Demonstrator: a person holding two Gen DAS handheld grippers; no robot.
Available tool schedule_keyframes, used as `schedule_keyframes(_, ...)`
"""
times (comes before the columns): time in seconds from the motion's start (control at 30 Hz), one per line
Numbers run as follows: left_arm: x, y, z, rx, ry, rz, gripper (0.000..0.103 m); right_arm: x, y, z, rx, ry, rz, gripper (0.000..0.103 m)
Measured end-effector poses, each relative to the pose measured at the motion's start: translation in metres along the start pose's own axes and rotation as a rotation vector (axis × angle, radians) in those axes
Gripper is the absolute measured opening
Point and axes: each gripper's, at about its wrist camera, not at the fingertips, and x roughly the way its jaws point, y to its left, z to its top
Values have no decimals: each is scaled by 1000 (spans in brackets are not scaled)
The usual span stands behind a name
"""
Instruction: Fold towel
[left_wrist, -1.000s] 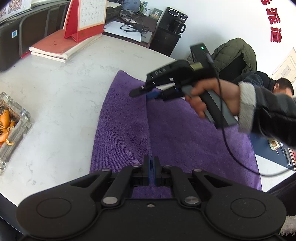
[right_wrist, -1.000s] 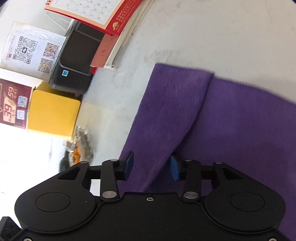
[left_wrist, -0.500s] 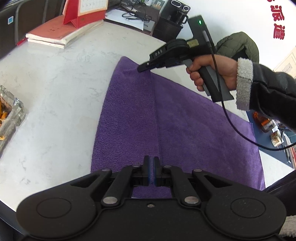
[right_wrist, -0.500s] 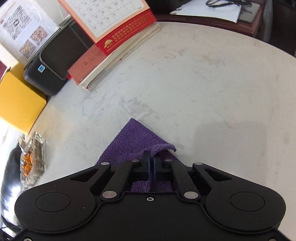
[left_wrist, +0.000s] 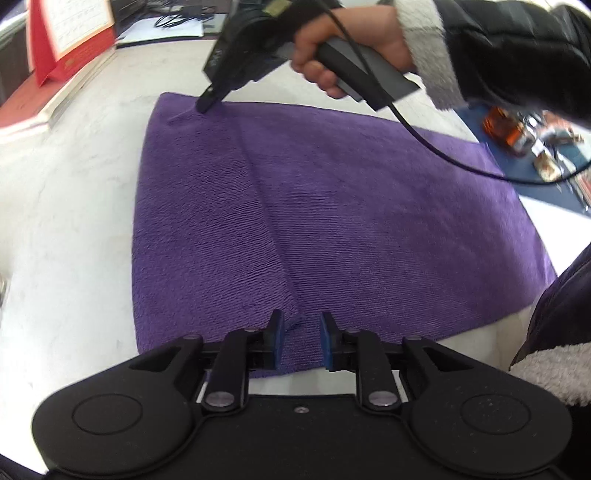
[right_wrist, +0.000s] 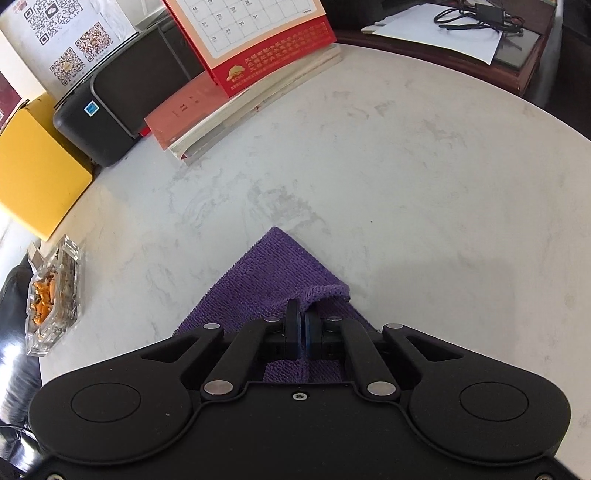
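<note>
Purple towel (left_wrist: 332, 221) lies flat on a pale marble table (left_wrist: 66, 236), partly folded, with a folded-over strip along its left side whose edge runs as a diagonal line from the far edge down toward the left gripper (left_wrist: 302, 341). That gripper sits at the towel's near edge, its blue-padded jaws opening, a narrow gap between them; the end of the fold line and a small pucker of cloth lie in the gap, and the pads do not press on it. Bare table shows just below the towel's near edge and widely to its left. At the towel's far left corner, the right gripper (right_wrist: 298, 334), held in a person's hand (left_wrist: 340, 44) with a dark sleeve and pale fleece cuff, points steeply down; its jaws are pressed together on a raised ridge of the towel's edge, pinching the cloth there. From the right wrist view, the corner tip pokes out beyond the jaws, with open marble ahead and to the right. Farther off to the left stand a glass dish (right_wrist: 51, 299) with orange bits, a yellow box (right_wrist: 33, 173), a black printer (right_wrist: 122, 96), and a stack of books (right_wrist: 236, 110) bearing a red desk calendar (right_wrist: 258, 40).
</note>
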Motion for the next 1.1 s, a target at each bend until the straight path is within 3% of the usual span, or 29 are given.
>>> schedule_keyframes(0.3, 20, -16, 1, 216, 19, 105, 22, 2, 0, 1, 4, 7, 5, 2)
schedule_keyframes(0.4, 20, -9, 2, 210, 18, 87, 22, 2, -1, 1, 10, 6, 10, 2)
schedule_keyframes(0.53, 22, 2, 7, 167, 23, 82, 7, 1, -1, 0, 11, 4, 15, 2)
schedule_keyframes(0.63, 20, 7, 9, 137, 22, 107, 4, 1, -2, 0, 9, 4, 17, 2)
schedule_keyframes(0.83, 18, 16, 11, 70, 11, 105, 4, 1, -2, 0, 6, 6, 19, 2)
schedule_keyframes(1.1, 19, 9, 11, 124, 22, 103, 10, 1, -3, 1, 14, 10, 23, 2)
